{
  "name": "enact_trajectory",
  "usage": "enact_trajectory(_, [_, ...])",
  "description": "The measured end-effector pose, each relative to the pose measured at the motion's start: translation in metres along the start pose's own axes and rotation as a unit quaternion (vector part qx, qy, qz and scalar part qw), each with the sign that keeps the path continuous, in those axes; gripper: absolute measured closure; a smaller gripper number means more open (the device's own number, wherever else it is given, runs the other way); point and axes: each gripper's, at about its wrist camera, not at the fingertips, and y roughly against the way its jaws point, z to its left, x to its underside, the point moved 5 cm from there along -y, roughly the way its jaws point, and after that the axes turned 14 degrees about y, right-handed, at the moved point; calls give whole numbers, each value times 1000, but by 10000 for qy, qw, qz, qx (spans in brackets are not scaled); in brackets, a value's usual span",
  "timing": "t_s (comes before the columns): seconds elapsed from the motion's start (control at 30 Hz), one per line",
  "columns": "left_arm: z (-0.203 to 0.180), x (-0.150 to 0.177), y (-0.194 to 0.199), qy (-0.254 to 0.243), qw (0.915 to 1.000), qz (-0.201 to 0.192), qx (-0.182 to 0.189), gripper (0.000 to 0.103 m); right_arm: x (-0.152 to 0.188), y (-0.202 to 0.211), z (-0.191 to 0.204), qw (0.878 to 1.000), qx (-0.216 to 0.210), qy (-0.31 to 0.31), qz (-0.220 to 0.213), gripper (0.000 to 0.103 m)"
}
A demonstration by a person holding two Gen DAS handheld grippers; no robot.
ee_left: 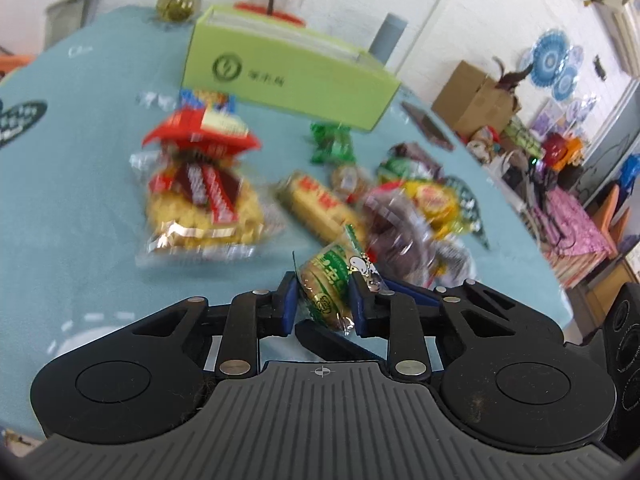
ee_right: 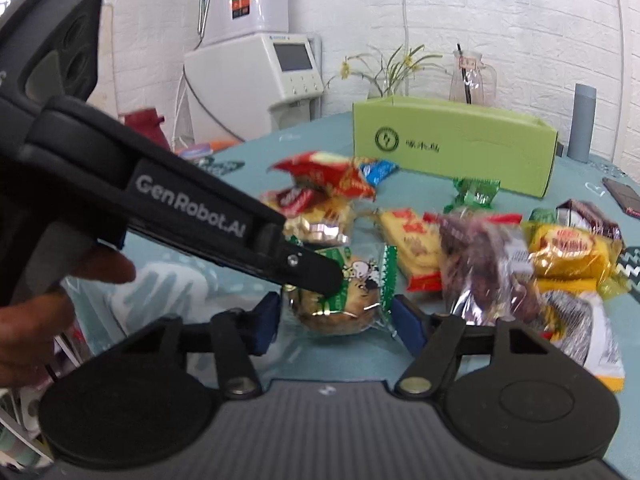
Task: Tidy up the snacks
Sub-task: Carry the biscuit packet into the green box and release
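- White brick walls surround a round table under a teal cloth point(ee_right: 592, 320), on which wrapped snacks lie scattered.
- Well ahead of both grippers stands an open light-green cardboard box point(ee_right: 452, 148), presumably where the snacks are meant to go.
- A small round pastry in a clear, green-printed crinkly wrapper point(ee_left: 330, 292) is clamped between the blue pads of the left gripper point(ee_left: 326, 300), whose jaws are closed tight on the packet's middle.
- In the right wrist view that same pastry point(ee_right: 340, 300) sits between the blue fingers of the right gripper point(ee_right: 334, 320); its jaws stand part open, flanking the packet, and no pad is seen pressing on it.
- The left gripper's black arm crosses in from the upper left of the right gripper, so the left hand is judged the nearer (and the only one gripping).
- The packet's long axis runs roughly across the right gripper's gap; its sealed, serrated end points toward the right finger.
- Beyond the right gripper lie a flat yellow-and-red foil bar point(ee_right: 408, 240) and a dark purple glossy packet point(ee_right: 488, 264), both soft and crumpled.
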Motion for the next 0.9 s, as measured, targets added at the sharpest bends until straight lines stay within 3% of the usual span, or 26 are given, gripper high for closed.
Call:
enact_trajectory(0.23, [-35,-65,4,-369,9974,-595,182,100,-58,-13,-42,9984,224,296,-423,31])
enact_trajectory(0.53, [-37,-228,-70,-357,9930,-1118,122,100,-166,-143,-135,9960,190,785,-383,31])
enact_trajectory(0.67, [-22,-275,-112,-347,9934,-1081,-165,100,-183,-207,-160,9974,-69,704,-154,31])
enact_trajectory(0.8, [0,-294,-143,-312,9947,-930,-322,99,-182,-251,-170,9974,-250,675,42,31])
enact_trajectory(0.9, [12,-297,-154,-309,9949,-874,-397,83,-176,-265,-171,9971,-409,620,150,25])
